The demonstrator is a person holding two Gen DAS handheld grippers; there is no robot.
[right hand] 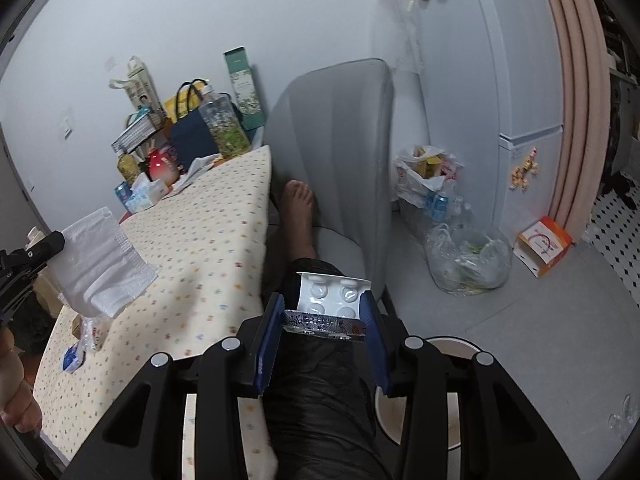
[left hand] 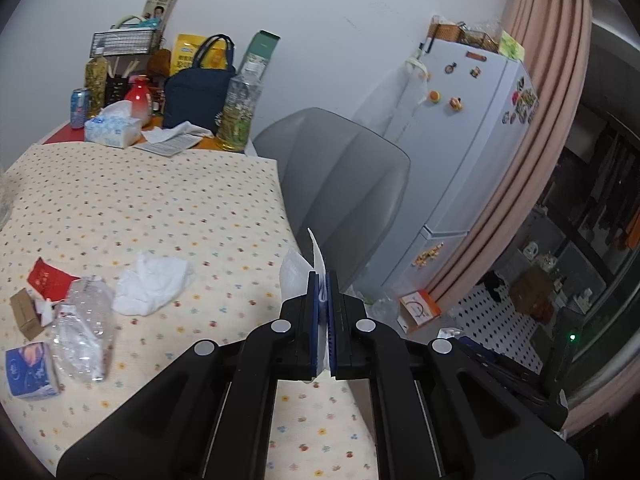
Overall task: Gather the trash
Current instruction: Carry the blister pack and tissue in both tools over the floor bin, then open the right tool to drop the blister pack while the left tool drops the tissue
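My left gripper [left hand: 323,280] pinches a limp white mask [right hand: 100,264], my right gripper [right hand: 324,320] clamps a blister pack [right hand: 332,292] probably edge-on; either could slip before the floor trash bag [right hand: 468,260].

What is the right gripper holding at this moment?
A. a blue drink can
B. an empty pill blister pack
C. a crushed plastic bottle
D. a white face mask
B: the right gripper is shut on the blister pack, whose empty bubbles show between the blue pads; the face mask is in the left gripper.
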